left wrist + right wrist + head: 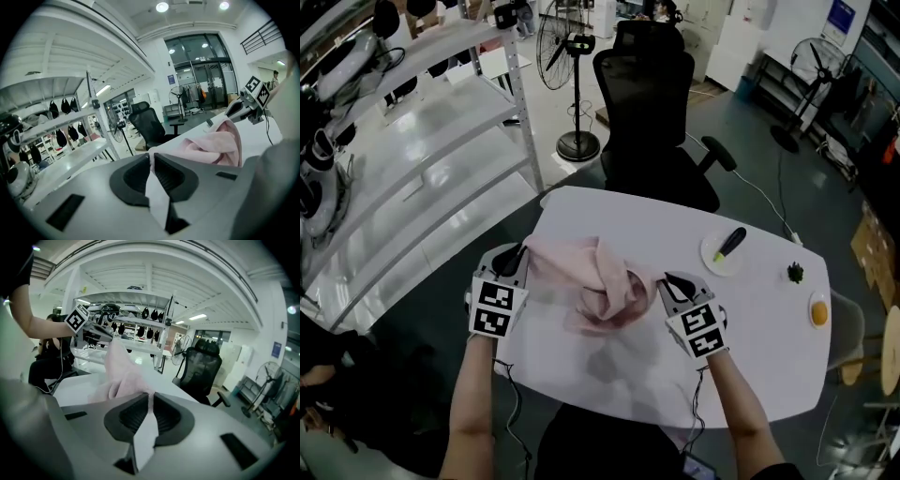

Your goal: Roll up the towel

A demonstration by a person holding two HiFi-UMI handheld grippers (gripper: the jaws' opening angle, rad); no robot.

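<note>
A crumpled pink towel (600,281) hangs bunched between my two grippers above the white table (750,356). My left gripper (521,253) is shut on the towel's left edge, and in the left gripper view (151,157) a strip of cloth sits pinched between its jaws, with the towel (211,145) draping away toward the right gripper (239,108). My right gripper (667,279) is shut on the towel's right edge. In the right gripper view (151,398) cloth is likewise clamped in the jaws, and the towel (122,373) rises toward the left gripper (101,333).
A small white plate (712,261) holding a yellow-and-black object lies at the table's right. A small dark item (795,273) and an orange one (818,311) sit near the right edge. A black office chair (652,112) stands behind the table, with metal shelving (422,159) to the left.
</note>
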